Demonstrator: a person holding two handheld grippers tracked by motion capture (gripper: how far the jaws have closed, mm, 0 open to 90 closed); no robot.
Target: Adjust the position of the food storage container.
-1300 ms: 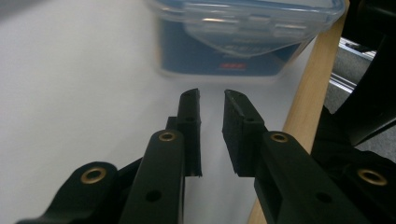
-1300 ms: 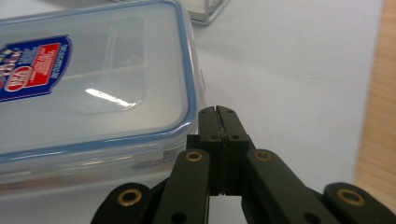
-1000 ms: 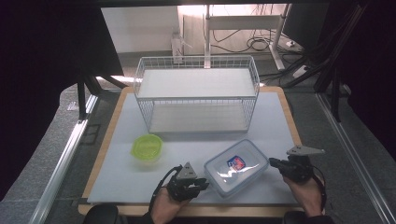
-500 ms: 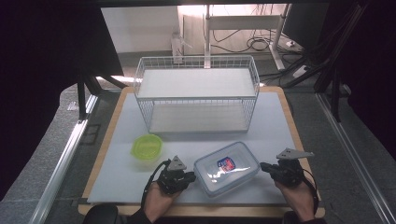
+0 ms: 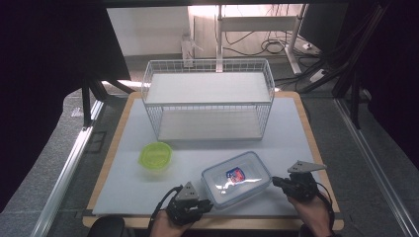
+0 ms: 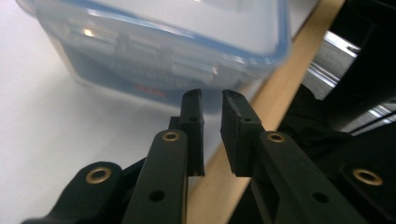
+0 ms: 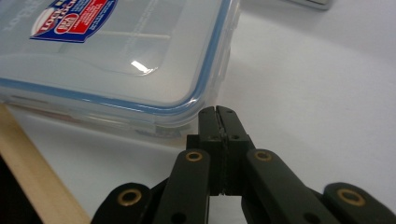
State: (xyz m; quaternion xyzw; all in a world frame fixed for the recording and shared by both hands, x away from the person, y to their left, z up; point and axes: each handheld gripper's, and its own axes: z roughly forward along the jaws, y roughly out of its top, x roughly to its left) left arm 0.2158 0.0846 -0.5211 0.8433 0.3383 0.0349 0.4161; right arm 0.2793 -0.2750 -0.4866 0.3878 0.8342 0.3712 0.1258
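The clear rectangular lidded plastic container (image 5: pixel 236 178) lies between both grippers, long axis running lower left to upper right; left gripper (image 5: pixel 196 206) jaws slightly spread, seemingly nearer; right gripper (image 5: pixel 277 181) jaws pressed together.

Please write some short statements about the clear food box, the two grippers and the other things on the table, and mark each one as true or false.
1. The right gripper has its jaws pressed together. True.
2. The left gripper clamps the clear box. False: a small gap shows between its jaws, with nothing in it.
3. The green bowl stands inside the wire basket. False: it stands on the mat in front of the basket.
4. The box has its lid on, with a red and blue label. True.
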